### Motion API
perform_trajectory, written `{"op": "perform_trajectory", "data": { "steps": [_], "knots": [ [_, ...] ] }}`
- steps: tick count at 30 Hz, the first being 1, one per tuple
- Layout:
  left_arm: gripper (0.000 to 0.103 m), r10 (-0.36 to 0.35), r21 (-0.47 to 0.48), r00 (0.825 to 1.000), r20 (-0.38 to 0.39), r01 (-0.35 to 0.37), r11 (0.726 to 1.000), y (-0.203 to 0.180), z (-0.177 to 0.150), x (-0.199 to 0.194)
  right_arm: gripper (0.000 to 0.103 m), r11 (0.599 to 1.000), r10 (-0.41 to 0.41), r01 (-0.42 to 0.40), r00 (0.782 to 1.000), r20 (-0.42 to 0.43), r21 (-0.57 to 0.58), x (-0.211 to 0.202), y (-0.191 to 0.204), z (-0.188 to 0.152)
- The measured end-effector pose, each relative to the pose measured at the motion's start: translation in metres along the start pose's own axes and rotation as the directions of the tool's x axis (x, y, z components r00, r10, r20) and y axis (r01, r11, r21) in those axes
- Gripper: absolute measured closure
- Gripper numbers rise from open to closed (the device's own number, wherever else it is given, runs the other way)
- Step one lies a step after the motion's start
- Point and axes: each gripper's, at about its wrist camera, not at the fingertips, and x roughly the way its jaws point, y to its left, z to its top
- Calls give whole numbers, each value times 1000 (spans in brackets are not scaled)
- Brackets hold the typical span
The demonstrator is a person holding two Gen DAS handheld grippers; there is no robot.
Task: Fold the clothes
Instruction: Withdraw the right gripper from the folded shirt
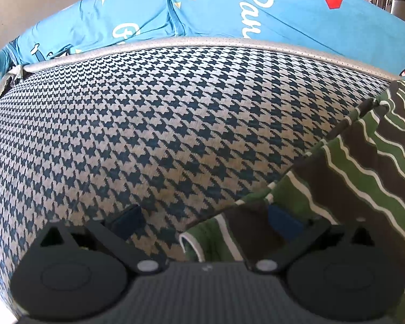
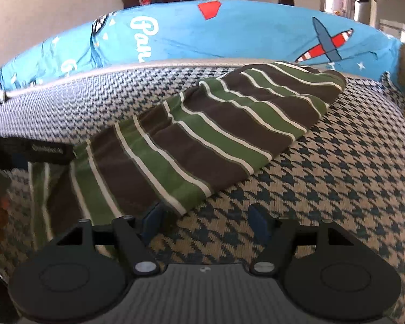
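Lying across the houndstooth cushion (image 2: 337, 167), the striped garment (image 2: 202, 135) is running in brown, green and white bands from the lower left toward the grey piped edge (image 2: 121, 68) at the rear. A blue printed sheet (image 2: 256, 35) is lying behind that edge.

The right tool (image 2: 206, 220) is pointing steeply down at the cushion with its 2 fingers standing wide. Its left finger (image 2: 152, 220) is sitting at the garment's near corner; whether the pad is touching the cloth cannot be told. Its right finger is standing over bare houndstooth. Nothing is being gripped.

The left tool (image 1: 206, 222) is also tilting steeply downward, with its fingers spread wide. A folded garment hem (image 1: 194, 243) is lying between them, and the right finger (image 1: 282, 221) is resting against the striped cloth, while the left finger is hovering over the cushion. No clamping on the hem is visible.
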Motion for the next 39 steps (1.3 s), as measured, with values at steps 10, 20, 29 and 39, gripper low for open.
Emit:
{"op": "perform_trajectory", "data": {
  "steps": [10, 20, 29, 39],
  "knots": [
    [0, -73, -21, 997, -4, 73, 997, 7, -16, -31, 33, 973, 230, -230, 973, -1, 31, -25, 22, -25],
    [0, -213, -44, 977, -5, 213, 976, 29, -41, -63, 33, 938, 347, -346, 937, -34, 33, -36, 27, -46],
    [0, -268, -103, 964, -10, 265, 959, 54, -45, -66, 33, 920, 389, -387, 920, -40, 56, -30, 29, -54],
    [0, -304, -143, 952, -21, 298, 944, 68, -42, -59, 40, 905, 411, -406, 911, -12, 129, -17, 33, -48]
  ]
}}
